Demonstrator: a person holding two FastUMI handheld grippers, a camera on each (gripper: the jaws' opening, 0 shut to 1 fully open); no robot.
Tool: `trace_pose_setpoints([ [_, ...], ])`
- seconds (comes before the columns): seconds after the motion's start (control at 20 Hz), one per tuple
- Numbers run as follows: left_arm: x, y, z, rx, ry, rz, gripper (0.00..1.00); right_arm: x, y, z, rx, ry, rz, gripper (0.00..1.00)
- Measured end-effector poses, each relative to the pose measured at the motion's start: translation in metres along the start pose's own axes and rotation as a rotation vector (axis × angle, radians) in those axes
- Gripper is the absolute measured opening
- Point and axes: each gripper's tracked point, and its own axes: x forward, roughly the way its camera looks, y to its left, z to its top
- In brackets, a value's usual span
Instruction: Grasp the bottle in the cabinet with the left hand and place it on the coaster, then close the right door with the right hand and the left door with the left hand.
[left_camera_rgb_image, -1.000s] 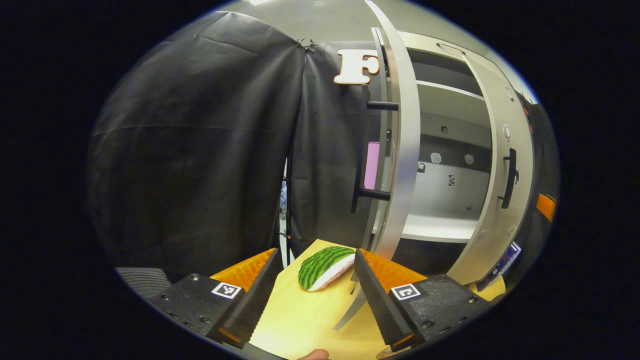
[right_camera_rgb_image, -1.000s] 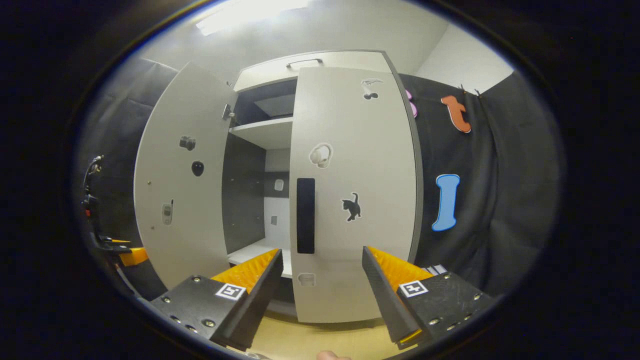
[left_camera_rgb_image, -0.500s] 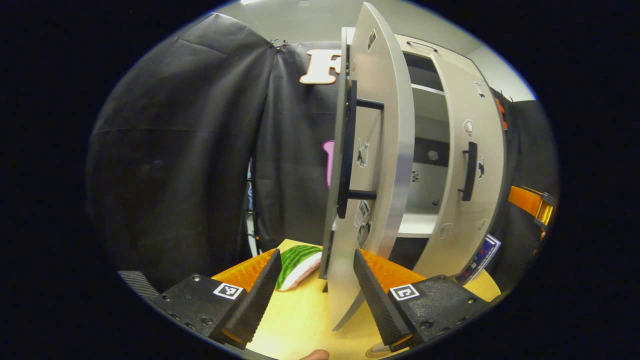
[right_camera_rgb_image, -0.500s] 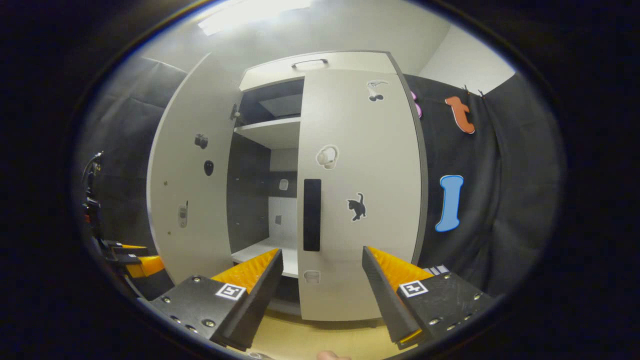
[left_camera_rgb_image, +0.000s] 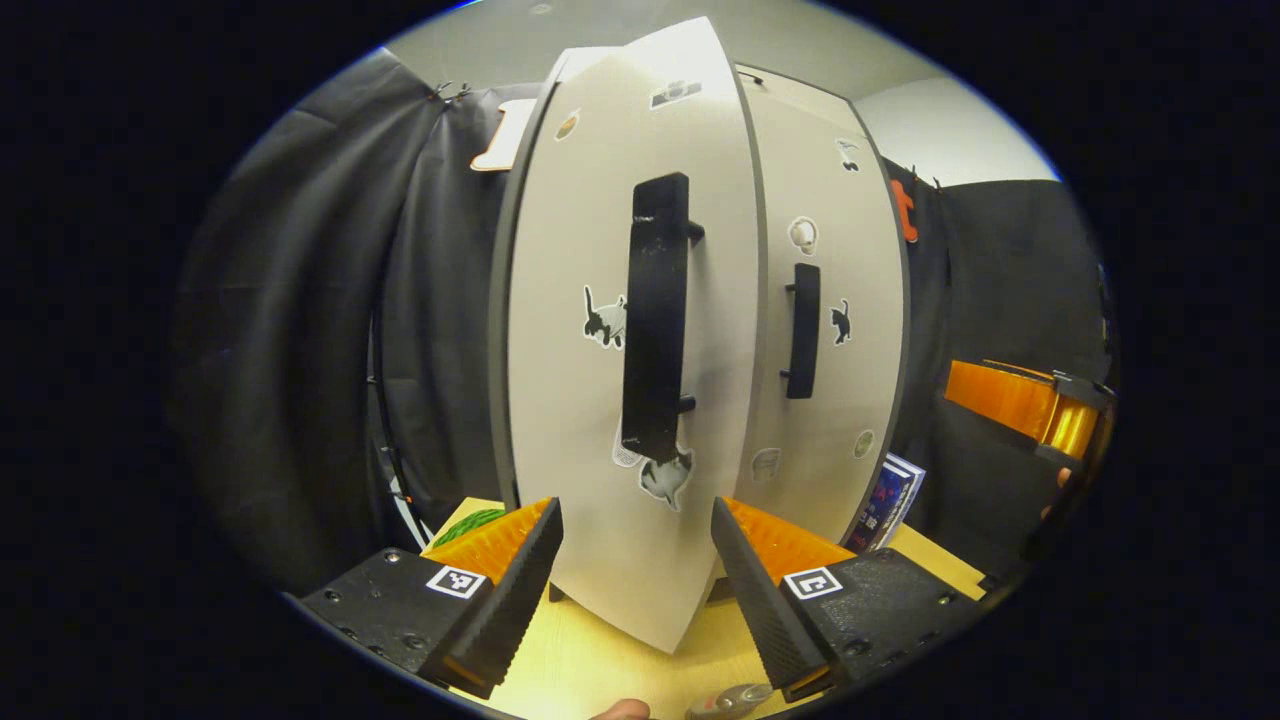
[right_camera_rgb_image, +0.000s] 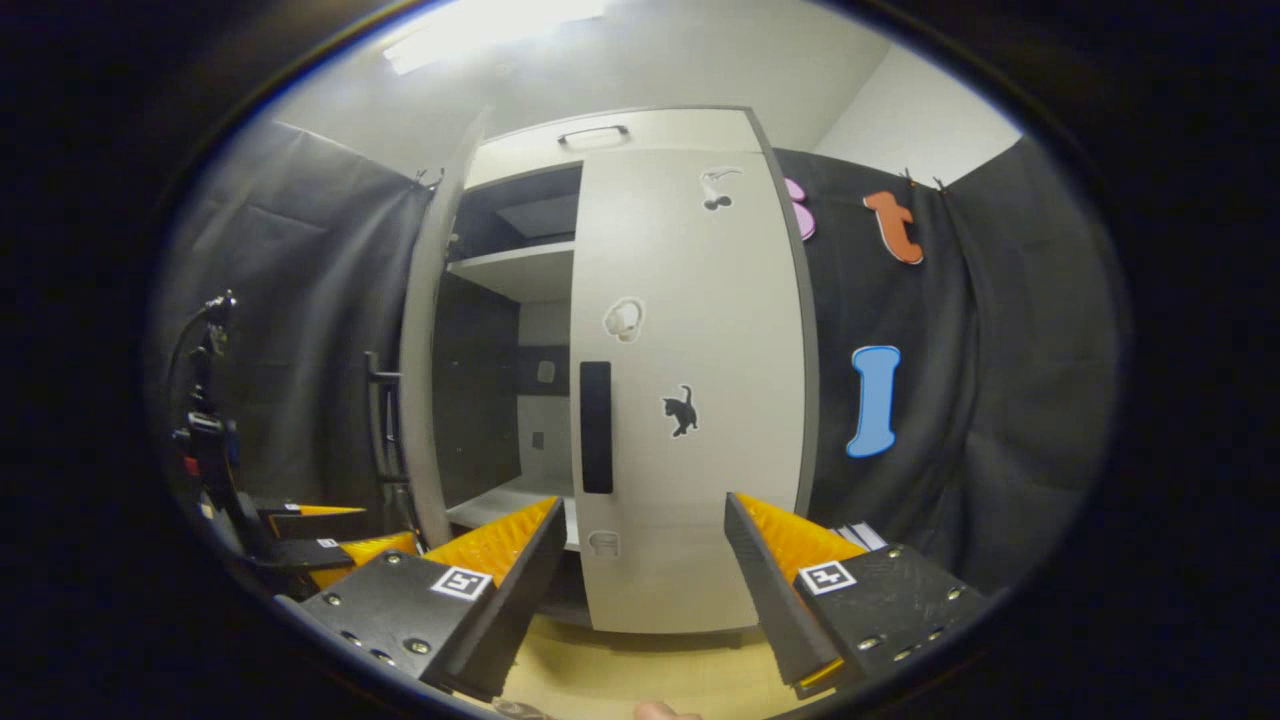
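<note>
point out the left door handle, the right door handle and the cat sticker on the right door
left door handle (left_camera_rgb_image: 655, 315), left gripper view, middle of the bar
right door handle (right_camera_rgb_image: 595, 427), right gripper view, middle of the bar
cat sticker (right_camera_rgb_image: 682, 411), right gripper view, its body

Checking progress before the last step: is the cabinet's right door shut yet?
Shut: the right door lies flush with the cabinet front, while the left door still stands ajar.
</note>
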Motion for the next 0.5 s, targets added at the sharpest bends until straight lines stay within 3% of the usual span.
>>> trace_pose_setpoints([
  [0.05, 0.002, -0.004, 0.002, 0.002, -0.001, -0.005, 0.89, -0.002, -0.004, 0.003, 0.002, -0.003, -0.008, 0.96],
  [0.15, 0.001, -0.003, 0.010, 0.001, -0.006, 0.014, 0.93, -0.007, -0.010, 0.005, -0.001, -0.008, -0.027, 0.96],
  [0.2, 0.000, -0.003, 0.016, 0.000, -0.022, 0.028, 0.89, -0.009, -0.016, 0.007, -0.005, -0.012, -0.036, 0.96],
  [0.35, 0.001, -0.012, 0.036, 0.004, -0.049, 0.045, 0.89, -0.013, -0.029, 0.013, -0.009, -0.021, -0.059, 0.96],
  [0.4, -0.001, -0.014, 0.045, 0.006, -0.056, 0.049, 0.94, -0.016, -0.034, 0.019, -0.006, -0.030, -0.068, 0.96],
  [0.45, -0.004, -0.017, 0.055, 0.005, -0.068, 0.051, 0.89, -0.019, -0.038, 0.029, -0.001, -0.053, -0.077, 0.96],
  [0.5, -0.007, -0.021, 0.067, 0.002, -0.085, 0.052, 0.94, -0.021, -0.043, 0.040, 0.003, -0.077, -0.087, 0.96],
])
